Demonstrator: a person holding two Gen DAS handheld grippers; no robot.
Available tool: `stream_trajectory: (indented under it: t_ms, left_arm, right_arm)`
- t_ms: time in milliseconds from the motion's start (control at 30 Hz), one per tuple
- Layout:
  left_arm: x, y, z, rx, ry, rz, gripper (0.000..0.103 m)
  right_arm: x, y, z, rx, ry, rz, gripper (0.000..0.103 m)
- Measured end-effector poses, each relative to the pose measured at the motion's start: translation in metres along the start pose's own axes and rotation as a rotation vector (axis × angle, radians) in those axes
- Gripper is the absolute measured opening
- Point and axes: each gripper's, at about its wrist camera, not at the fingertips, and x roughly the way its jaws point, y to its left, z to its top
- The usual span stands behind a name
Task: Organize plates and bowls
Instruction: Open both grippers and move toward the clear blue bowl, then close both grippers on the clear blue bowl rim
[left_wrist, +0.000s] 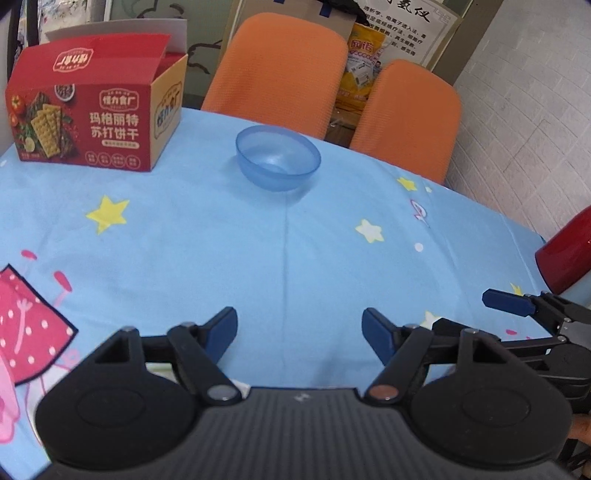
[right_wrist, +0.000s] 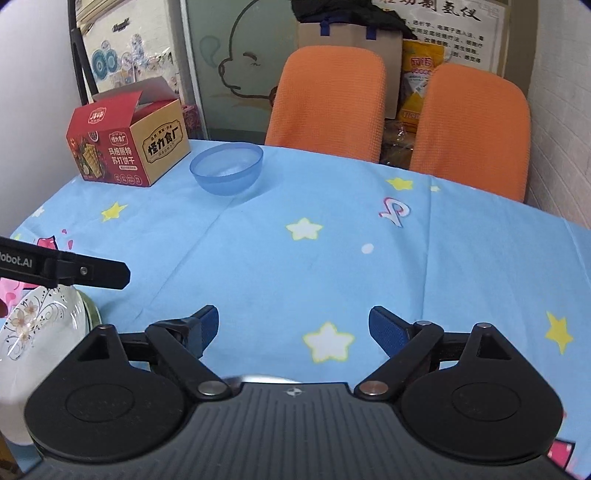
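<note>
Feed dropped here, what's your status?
Left gripper open, empty. Right gripper open, empty. Blue bowl upright at far edge, untouched. Path clear; cracker box beside it.

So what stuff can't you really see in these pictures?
- Shiny red object, left wrist view: cut off by the right edge, so what it is stays unclear.
- White flowered ceramic plate, right wrist view: partly hidden by the left tool and frame edge.
- Inside the red cardboard cracker box: flaps block it.

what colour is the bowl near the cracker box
Translucent blue bowl; the left wrist view shows it best.
</note>
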Motion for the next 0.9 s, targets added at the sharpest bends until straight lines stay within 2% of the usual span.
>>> stream_trajectory:
  t_ms: [133,367,533,667,733,900]
  left_arm:
    - [0.021,0.017,0.033,-0.04,-0.021,0.016,0.075]
    - [0.053,0.063,0.087,-0.306,-0.095,0.001,0.075]
    - [0.086,0.074,0.105,-0.405,-0.061,-0.003,0.075]
    - [0.11,0.082,0.112,-0.495,-0.03,0.018,0.075]
    - [0.117,0.084,0.114,-0.518,-0.027,0.018,0.075]
    - [0.122,0.078,0.119,-0.469,-0.047,0.036,0.075]
  right_arm:
    - [0.024,0.007,0.039,-0.049,0.018,0.016,0.103]
    - [0.071,0.009,0.091,0.01,0.01,0.074,0.103]
    - [0.112,0.005,0.119,0.094,0.01,0.114,0.103]
    - [0.148,0.013,0.127,0.041,0.046,0.078,0.103]
    - [0.161,0.014,0.127,0.022,0.062,0.079,0.103]
    - [0.177,0.014,0.127,0.007,0.063,0.107,0.103]
